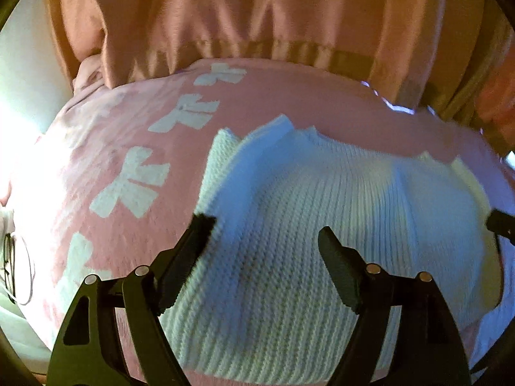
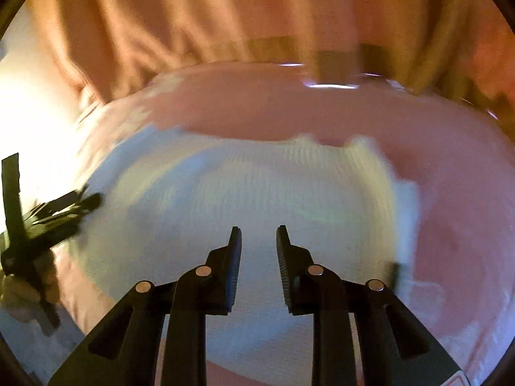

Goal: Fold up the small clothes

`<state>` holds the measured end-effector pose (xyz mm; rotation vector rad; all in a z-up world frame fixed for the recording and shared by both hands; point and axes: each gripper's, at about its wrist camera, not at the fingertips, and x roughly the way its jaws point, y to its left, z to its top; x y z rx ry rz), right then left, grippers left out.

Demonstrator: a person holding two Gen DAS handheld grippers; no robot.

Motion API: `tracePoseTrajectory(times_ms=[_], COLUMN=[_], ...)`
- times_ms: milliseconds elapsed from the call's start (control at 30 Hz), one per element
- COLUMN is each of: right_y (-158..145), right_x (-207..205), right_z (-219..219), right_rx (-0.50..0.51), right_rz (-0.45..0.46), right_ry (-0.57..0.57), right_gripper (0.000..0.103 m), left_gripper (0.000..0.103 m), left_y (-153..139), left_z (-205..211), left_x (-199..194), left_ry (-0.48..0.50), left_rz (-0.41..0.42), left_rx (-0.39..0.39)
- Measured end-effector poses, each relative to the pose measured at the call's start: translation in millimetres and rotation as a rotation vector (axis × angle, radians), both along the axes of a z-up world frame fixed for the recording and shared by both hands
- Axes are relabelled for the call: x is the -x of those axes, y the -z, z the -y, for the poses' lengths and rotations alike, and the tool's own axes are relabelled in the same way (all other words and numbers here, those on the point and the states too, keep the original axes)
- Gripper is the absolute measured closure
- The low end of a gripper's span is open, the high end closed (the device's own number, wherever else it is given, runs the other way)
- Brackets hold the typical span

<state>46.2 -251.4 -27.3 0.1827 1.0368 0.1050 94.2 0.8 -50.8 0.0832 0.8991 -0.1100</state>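
Note:
A white ribbed knit garment (image 1: 322, 212) lies flat on a pink blanket with white bow prints (image 1: 135, 180). It also shows in the right wrist view (image 2: 257, 189), blurred. My left gripper (image 1: 265, 230) is open and empty, just above the garment's near left part. My right gripper (image 2: 257, 234) is open with a narrower gap, empty, above the garment's near middle. The left gripper shows at the left edge of the right wrist view (image 2: 83, 204). A right fingertip (image 1: 497, 222) shows at the right edge of the left wrist view.
A person in an orange-brown top (image 1: 257, 16) stands right behind the blanket's far edge (image 2: 244, 67). A bright white surface (image 1: 22, 74) lies to the left. Thin cables (image 1: 13, 263) hang at the blanket's left side.

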Motion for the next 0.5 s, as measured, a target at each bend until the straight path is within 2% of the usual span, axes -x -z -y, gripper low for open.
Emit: tracePoseTrajectory(times_ms=[67,200,300,400,433,500], right_y=[9,10,9,40,47,40], right_x=[-16,-45,-64,-93,-99,-103], right_z=[-33,-77,-93,-104,-103,-96], right_rx=[0.001,0.008,0.014,0.078,0.058,0.008], right_rz=[-0.014,0.005,0.021,-0.050,-0.067,-0.072], right_ry=[-0.076,-0.143,-0.146,-0.136,-0.126,-0.089], right_gripper=[0.083,0.086,0.086,0.086,0.086,0.086], left_gripper=[0.028,0.028,0.028,0.028,0.028,0.028], left_y=[5,10,10,11,12,14], left_z=[6,14,11,11,11,11], left_x=[0,-3,-6,-8,-8,-9], left_ry=[0.006,0.005,0.000,0.006,0.009,0.012], left_rz=[-0.005,-0.004,-0.010,-0.016,-0.017,-0.023], left_rx=[-0.030,-0.074,-0.056,-0.058,-0.061,-0.064])
